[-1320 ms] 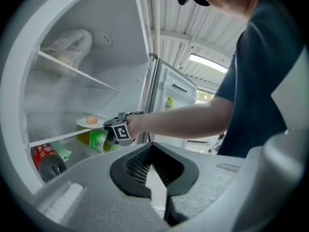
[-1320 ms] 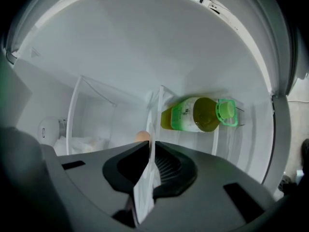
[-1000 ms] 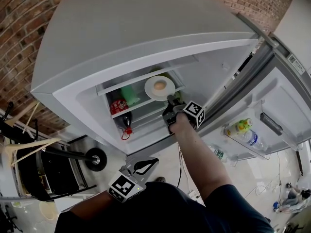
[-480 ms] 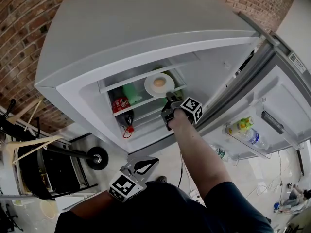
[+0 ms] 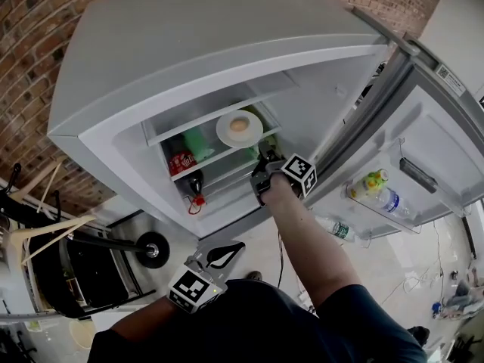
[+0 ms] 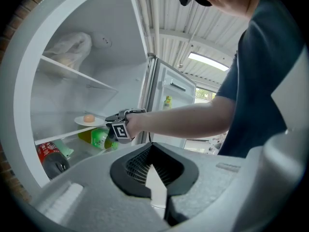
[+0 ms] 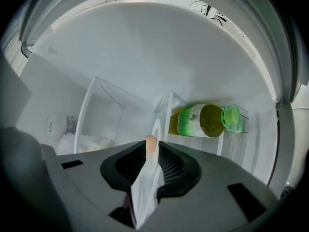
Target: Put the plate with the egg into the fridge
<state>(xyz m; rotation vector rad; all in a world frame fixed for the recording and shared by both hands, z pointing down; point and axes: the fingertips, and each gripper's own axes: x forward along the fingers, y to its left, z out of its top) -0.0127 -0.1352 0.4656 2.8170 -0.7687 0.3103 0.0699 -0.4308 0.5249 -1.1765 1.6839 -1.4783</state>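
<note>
A white plate (image 5: 226, 137) with a brown egg (image 5: 238, 125) rests on the glass shelf (image 5: 219, 153) inside the open fridge (image 5: 189, 44). My right gripper (image 5: 262, 158) reaches into the fridge at the plate's near edge. In the right gripper view the plate (image 7: 144, 190) runs edge-on between the jaws of that gripper (image 7: 148, 154), with the egg (image 7: 150, 143) at their tips. The jaws are opening and stand off the rim. My left gripper (image 5: 236, 249) hangs low outside the fridge, shut and empty (image 6: 152, 148).
A green bottle (image 7: 203, 120) lies on the shelf right beside the plate. A red cola bottle (image 5: 180, 162) sits lower left. The open door (image 5: 431, 127) at the right carries bottles (image 5: 372, 181) in its rack. A wooden chair (image 5: 38, 233) stands left on the floor.
The right gripper's jaws have parted from the plate's rim, and the plate now lies on the shelf. The left gripper has stayed put.
</note>
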